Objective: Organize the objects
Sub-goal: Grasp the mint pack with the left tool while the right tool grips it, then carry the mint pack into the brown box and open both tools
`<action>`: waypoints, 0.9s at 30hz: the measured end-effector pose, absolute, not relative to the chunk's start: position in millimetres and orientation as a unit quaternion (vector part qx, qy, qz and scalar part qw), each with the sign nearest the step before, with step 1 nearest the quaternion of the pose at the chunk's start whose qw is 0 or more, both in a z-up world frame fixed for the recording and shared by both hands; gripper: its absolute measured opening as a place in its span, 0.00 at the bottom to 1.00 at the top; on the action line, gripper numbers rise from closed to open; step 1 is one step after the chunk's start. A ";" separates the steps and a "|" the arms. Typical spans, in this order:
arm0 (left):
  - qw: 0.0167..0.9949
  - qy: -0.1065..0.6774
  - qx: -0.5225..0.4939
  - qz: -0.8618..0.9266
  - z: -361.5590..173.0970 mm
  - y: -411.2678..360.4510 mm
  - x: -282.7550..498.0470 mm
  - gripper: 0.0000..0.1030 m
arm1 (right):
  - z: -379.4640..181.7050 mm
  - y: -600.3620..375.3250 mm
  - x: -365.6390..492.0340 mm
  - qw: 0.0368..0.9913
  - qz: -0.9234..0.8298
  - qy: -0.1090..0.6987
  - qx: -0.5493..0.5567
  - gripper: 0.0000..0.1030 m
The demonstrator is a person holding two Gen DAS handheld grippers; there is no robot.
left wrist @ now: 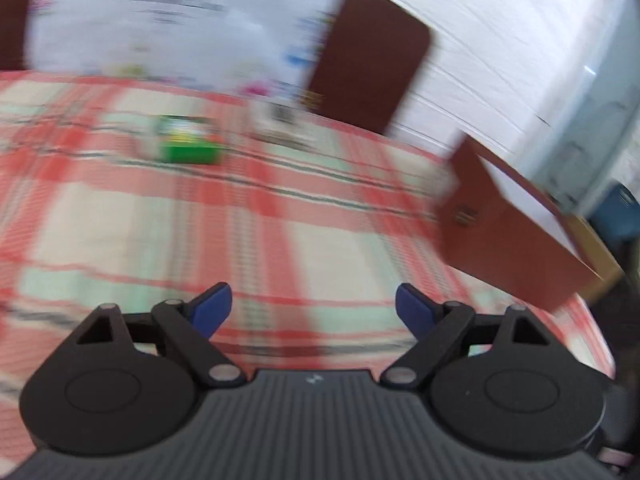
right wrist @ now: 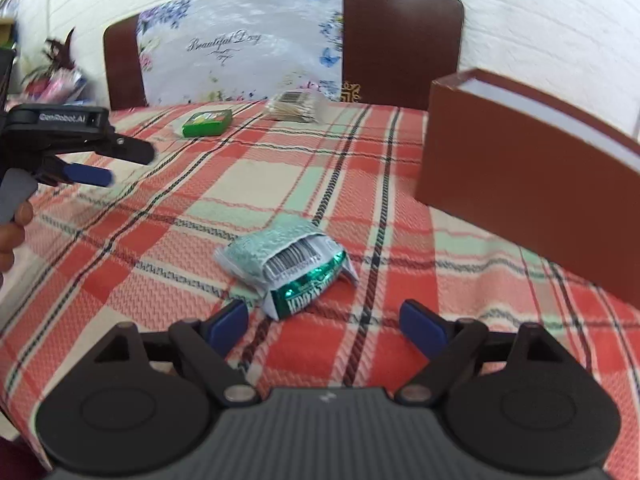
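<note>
Right gripper (right wrist: 324, 322) hovers with jaws spread wide and empty, just short of a crumpled green foil packet (right wrist: 286, 266) on the plaid tablecloth (right wrist: 280, 176), likely lined up to grab it. Brown box (right wrist: 520, 184) waits alongside; left gripper (left wrist: 314, 308) also gapes empty.

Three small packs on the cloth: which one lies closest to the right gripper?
The crumpled green foil packet, lying just ahead of the open right gripper. The green box and the clear barcode pack sit far off near the table's back edge.
</note>
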State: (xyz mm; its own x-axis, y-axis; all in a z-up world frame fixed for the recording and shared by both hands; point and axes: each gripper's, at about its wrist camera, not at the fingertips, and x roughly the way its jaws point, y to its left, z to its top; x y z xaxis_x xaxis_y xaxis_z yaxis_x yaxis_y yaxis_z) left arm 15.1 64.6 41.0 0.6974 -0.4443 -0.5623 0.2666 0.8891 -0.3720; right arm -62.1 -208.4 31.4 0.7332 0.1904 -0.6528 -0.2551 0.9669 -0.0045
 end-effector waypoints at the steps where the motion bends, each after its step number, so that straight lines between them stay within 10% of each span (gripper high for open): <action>1: 0.907 0.343 -0.119 -0.213 43.0 50.6 16.9 0.85 | 32.1 -209.2 -58.7 0.929 0.120 0.349 -0.041 0.83; 6: 0.849 0.427 -0.121 -0.286 20.4 3.5 29.8 0.76 | 28.0 -201.5 -57.0 0.927 0.137 0.345 -0.052 0.78; 11: 0.843 0.438 -0.053 -0.308 23.3 -34.9 22.4 0.43 | 28.6 -190.9 -59.7 0.931 0.160 0.320 -0.065 0.29; 20: 0.874 0.328 -0.017 -0.360 109.1 -106.5 52.0 0.42 | 79.8 -233.5 -61.4 0.985 0.056 0.152 -0.065 0.28; 27: 0.895 0.311 -0.001 -0.319 102.2 -166.9 103.3 0.54 | 98.4 -290.7 8.7 0.986 -0.012 0.167 -0.015 0.35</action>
